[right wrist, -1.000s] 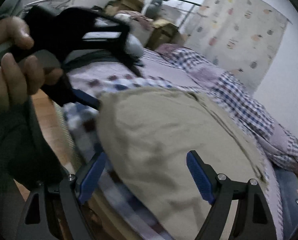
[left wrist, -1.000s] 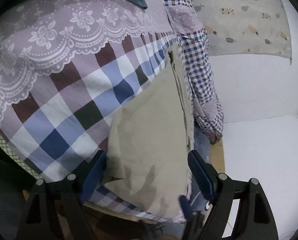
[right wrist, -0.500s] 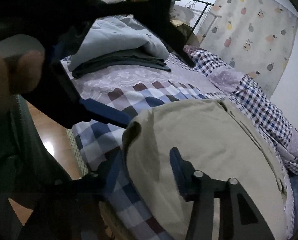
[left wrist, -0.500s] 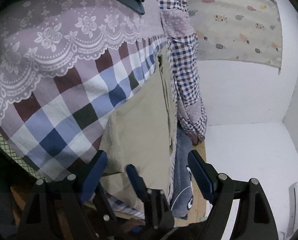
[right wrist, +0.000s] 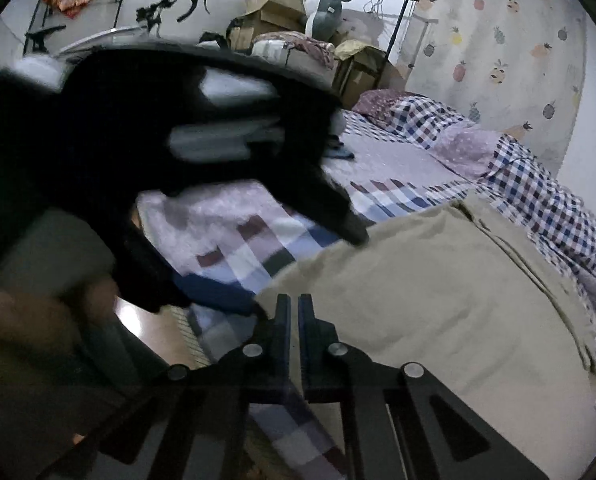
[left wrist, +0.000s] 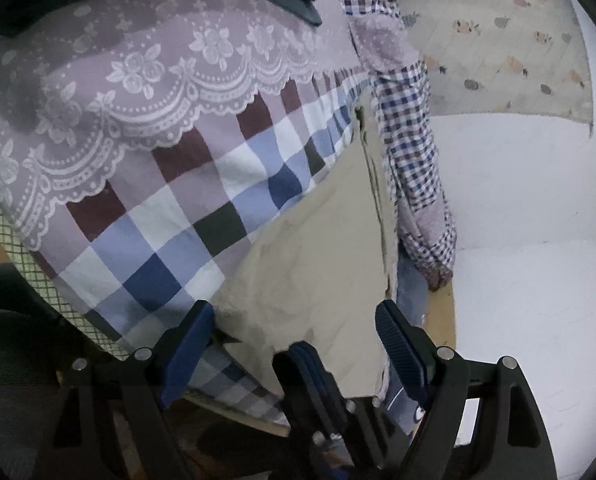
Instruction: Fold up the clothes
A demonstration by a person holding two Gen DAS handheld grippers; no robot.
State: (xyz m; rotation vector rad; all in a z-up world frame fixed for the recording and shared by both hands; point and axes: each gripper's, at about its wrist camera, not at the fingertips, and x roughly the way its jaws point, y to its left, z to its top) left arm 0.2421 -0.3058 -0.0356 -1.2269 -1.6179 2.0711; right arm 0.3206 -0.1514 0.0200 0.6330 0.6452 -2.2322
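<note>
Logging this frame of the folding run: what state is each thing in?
Beige fabric garment: spread flat on the bed, near corner pinched.
Right hand-held gripper: shut on the garment's near edge.
Left hand-held gripper: open, straddling the garment's near edge.
Checked lilac patchwork bedspread: laid flat beneath the garment.
</note>
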